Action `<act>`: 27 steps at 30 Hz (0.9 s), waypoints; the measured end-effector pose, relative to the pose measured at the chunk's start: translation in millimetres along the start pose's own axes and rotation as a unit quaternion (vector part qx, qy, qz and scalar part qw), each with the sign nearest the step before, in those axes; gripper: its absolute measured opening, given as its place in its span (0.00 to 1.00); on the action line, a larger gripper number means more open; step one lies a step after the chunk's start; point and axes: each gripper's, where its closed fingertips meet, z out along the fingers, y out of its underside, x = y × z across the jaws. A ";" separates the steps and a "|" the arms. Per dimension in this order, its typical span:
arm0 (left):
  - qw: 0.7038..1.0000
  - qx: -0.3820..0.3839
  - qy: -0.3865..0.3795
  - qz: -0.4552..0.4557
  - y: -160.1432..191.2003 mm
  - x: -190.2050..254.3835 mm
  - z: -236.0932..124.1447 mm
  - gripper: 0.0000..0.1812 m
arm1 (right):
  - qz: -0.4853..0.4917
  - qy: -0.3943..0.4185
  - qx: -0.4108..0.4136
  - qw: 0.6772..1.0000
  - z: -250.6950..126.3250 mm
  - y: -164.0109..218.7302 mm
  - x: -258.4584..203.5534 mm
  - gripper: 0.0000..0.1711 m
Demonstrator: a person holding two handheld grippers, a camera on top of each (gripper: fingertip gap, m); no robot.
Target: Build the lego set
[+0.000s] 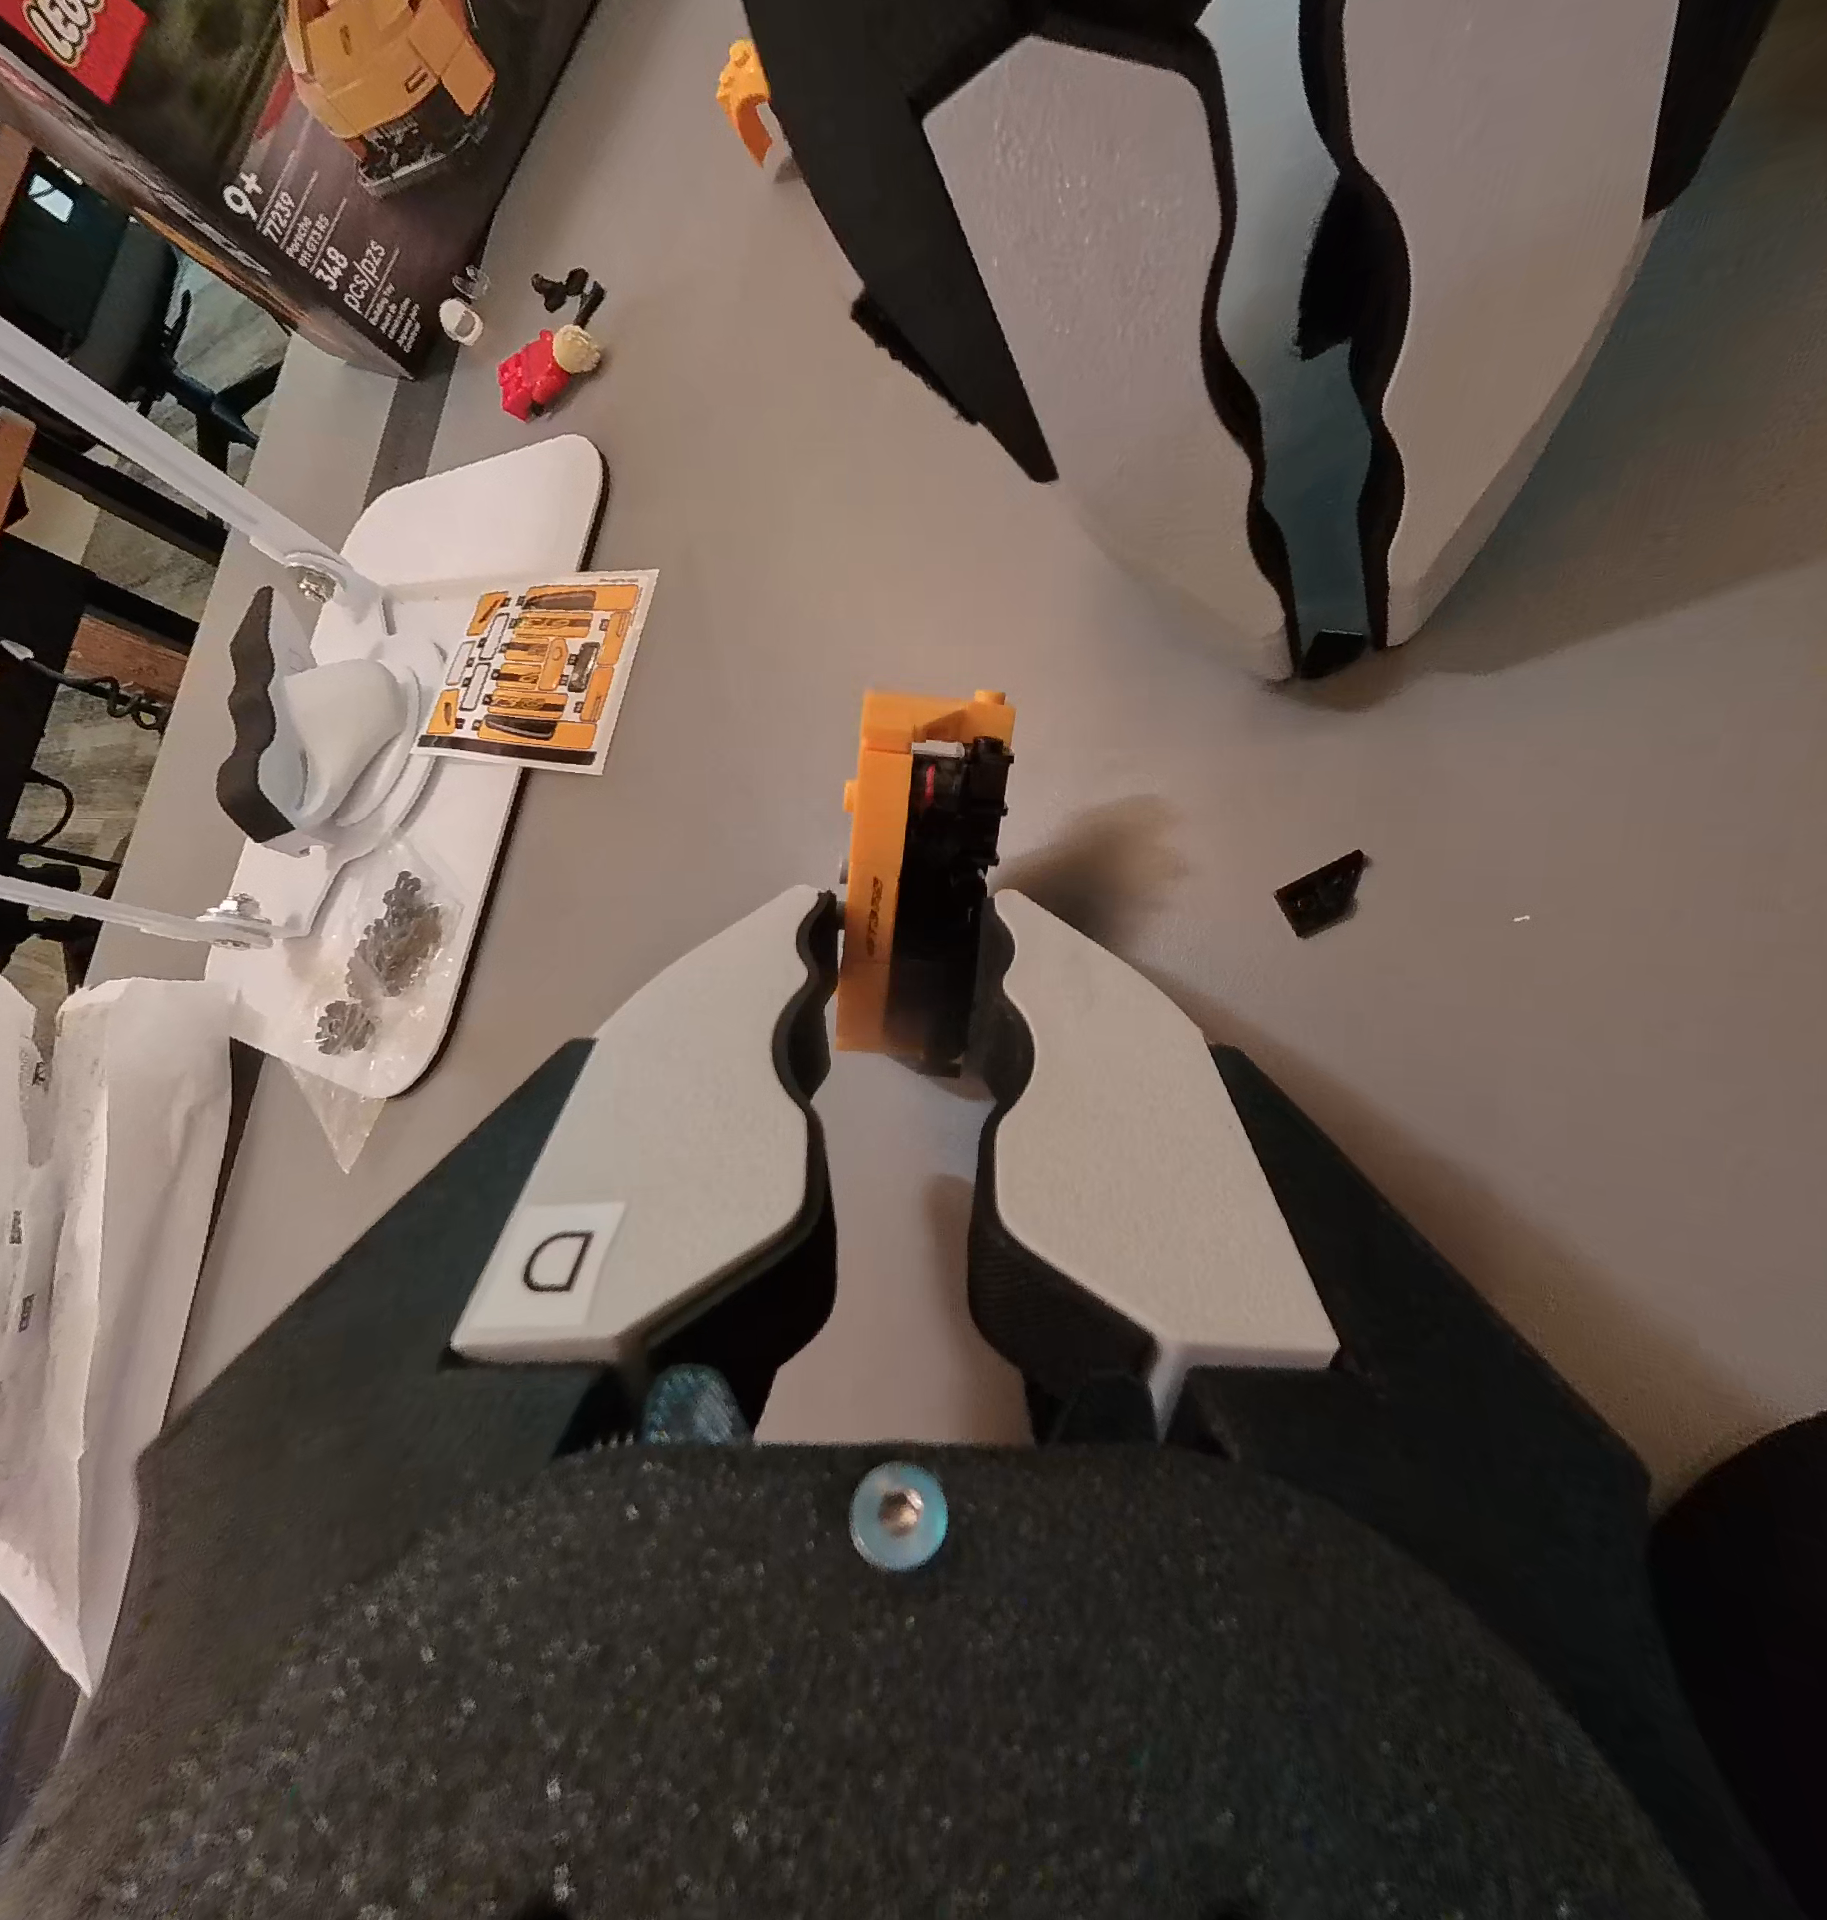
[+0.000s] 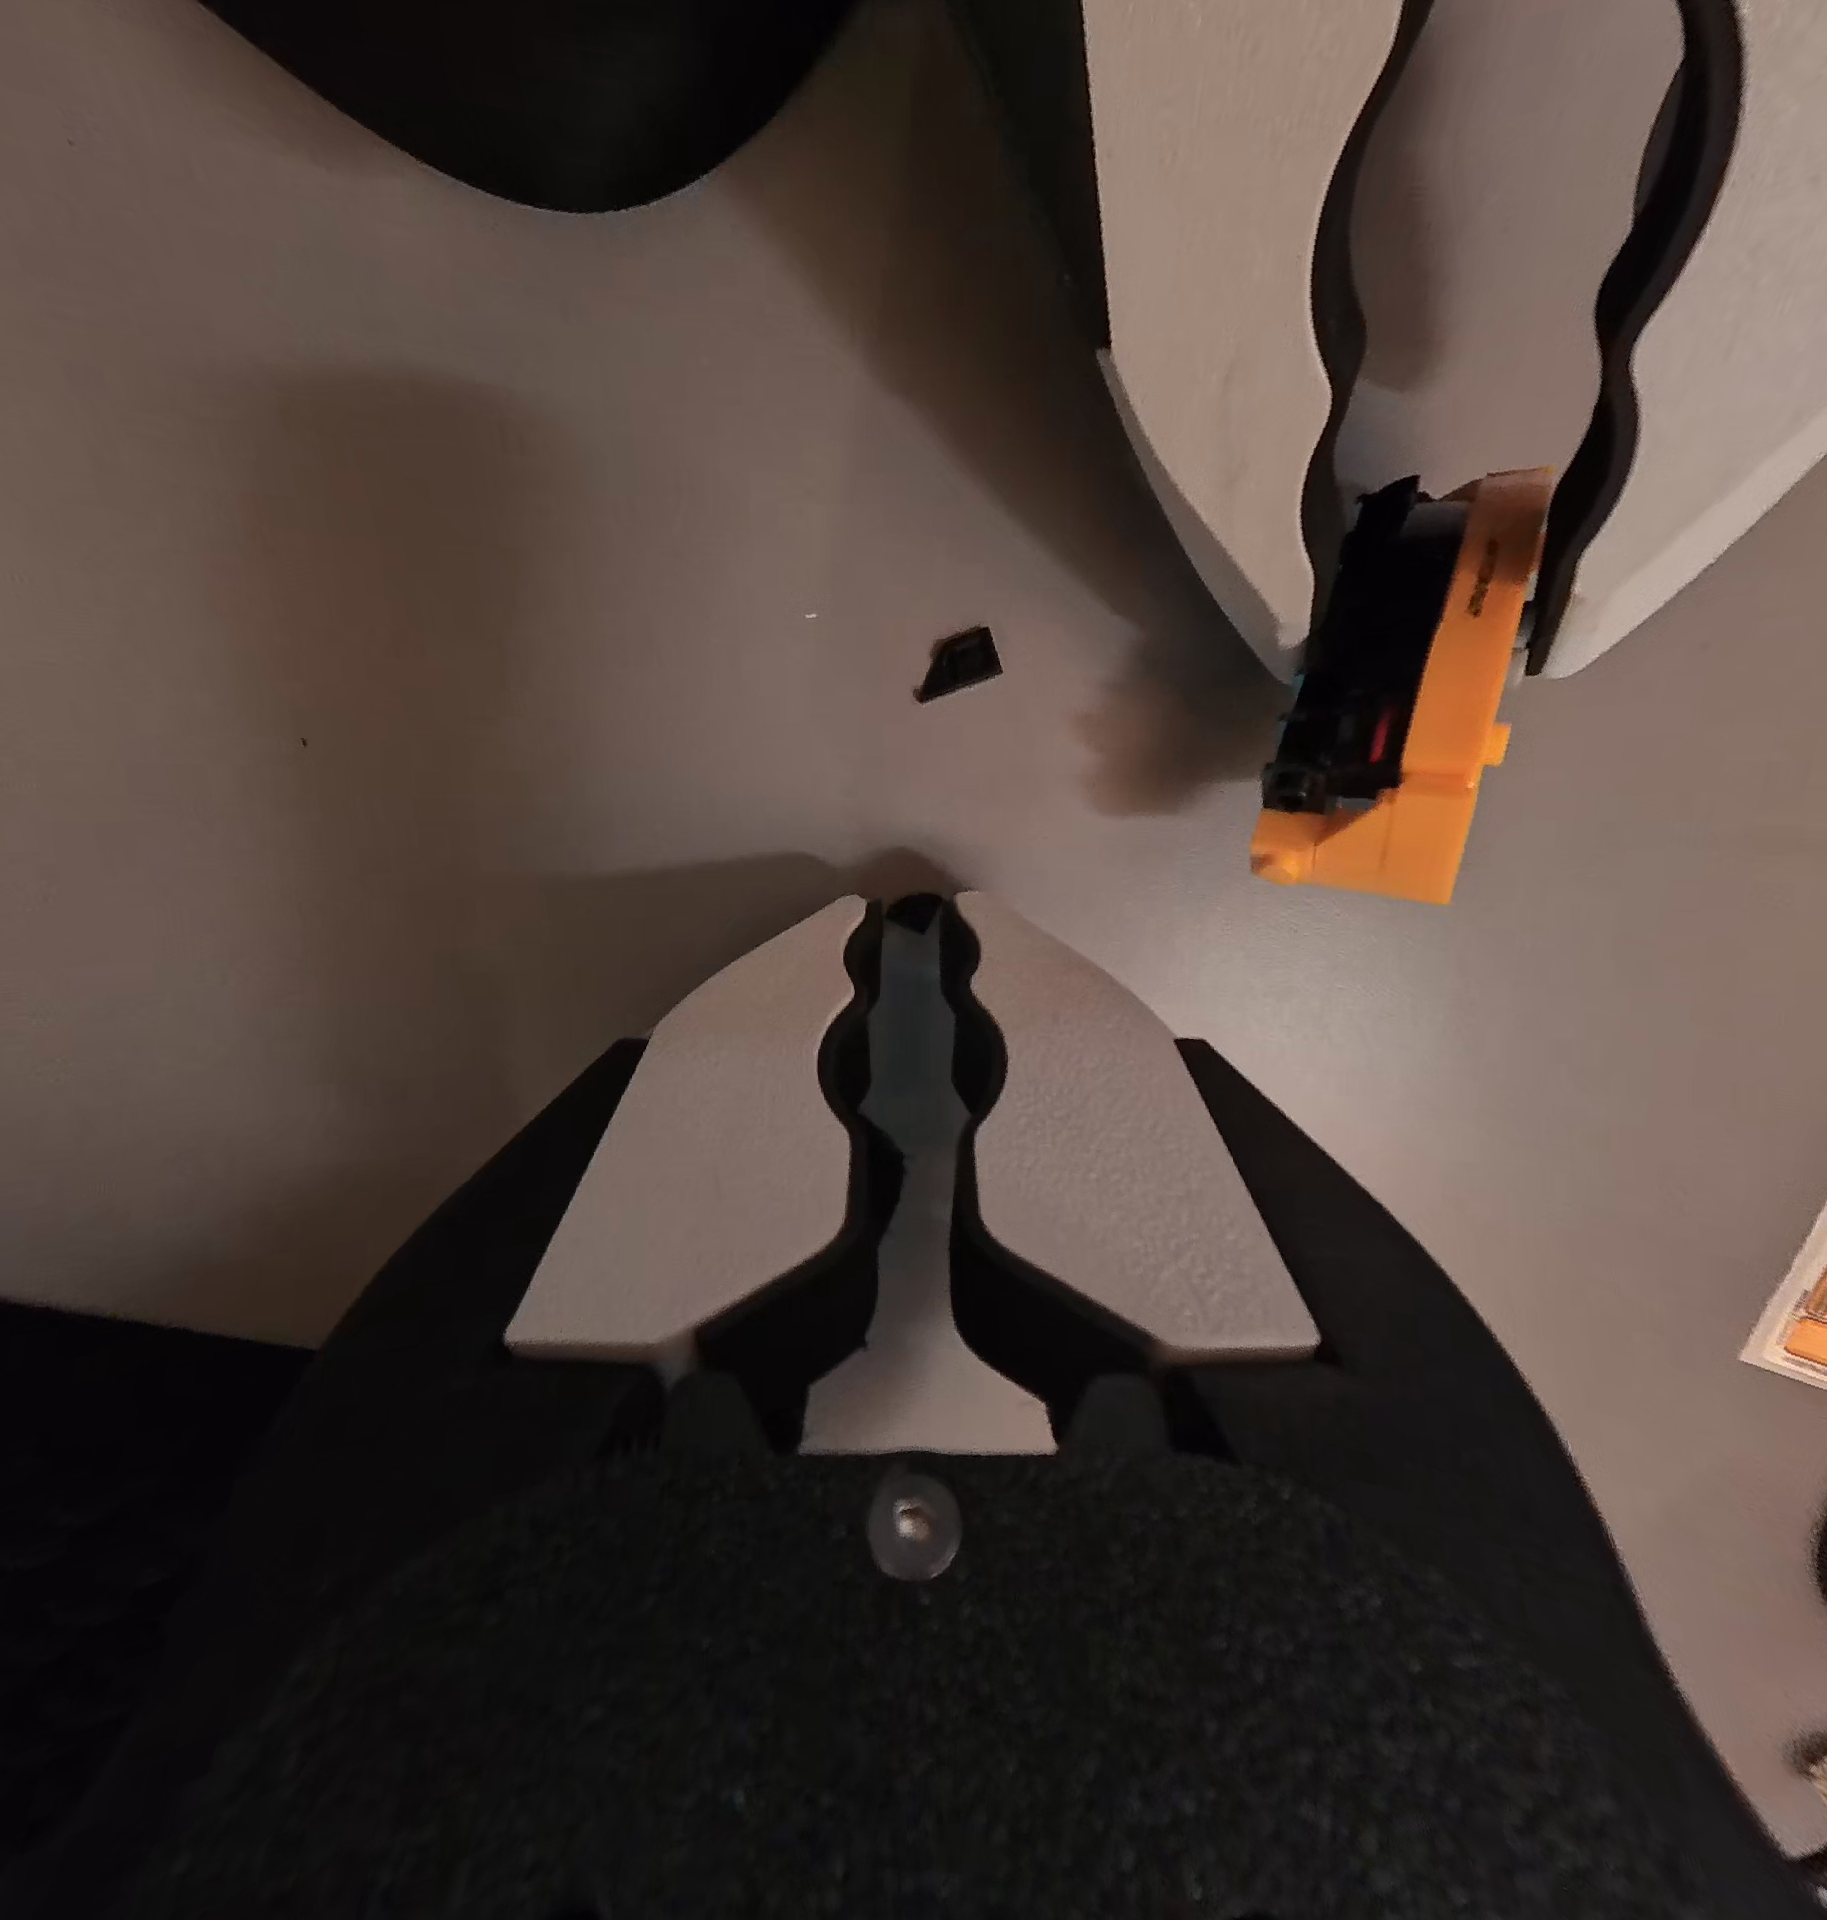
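Note:
My left gripper (image 1: 909, 914) is shut on an orange and black lego car body (image 1: 919, 862), held on its side just above the grey table; it also shows in the right wrist view (image 2: 1408, 696). My right gripper (image 2: 914, 904) is shut on a small black lego piece (image 2: 911, 914) at its fingertips. In the left wrist view the right gripper (image 1: 1330, 644) stands tip-down on the table, beyond and to the right of the car body. Another small black piece (image 1: 1319, 894) lies loose on the table, also seen in the right wrist view (image 2: 961, 665).
A sticker sheet (image 1: 535, 665) lies on a white stand base (image 1: 452, 748) with a clear bag of small dark parts (image 1: 389, 956). The lego box (image 1: 296, 156), a red minifigure (image 1: 545, 374), small black bits (image 1: 571, 291), an orange part (image 1: 748, 99) and white paper bags (image 1: 36, 1247) lie at the left and back. There is about 8 centimeters between the tips of the two grippers.

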 end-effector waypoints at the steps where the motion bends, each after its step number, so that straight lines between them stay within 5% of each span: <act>1: 1.000 0.000 0.000 0.000 0.1 0.1 0.0 0.14 | 0.000 -0.001 0.001 1.000 0.1 -0.1 -0.8 0.05; 16: 1.000 0.005 -0.001 0.005 -0.5 0.7 -0.3 0.14 | 0.023 0.032 0.035 0.999 -12.3 0.6 2.8 0.04; 27: 0.996 0.084 -0.014 0.012 -25.0 -1.0 -10.3 0.14 | 0.052 0.081 0.089 0.991 -31.5 1.3 8.4 0.04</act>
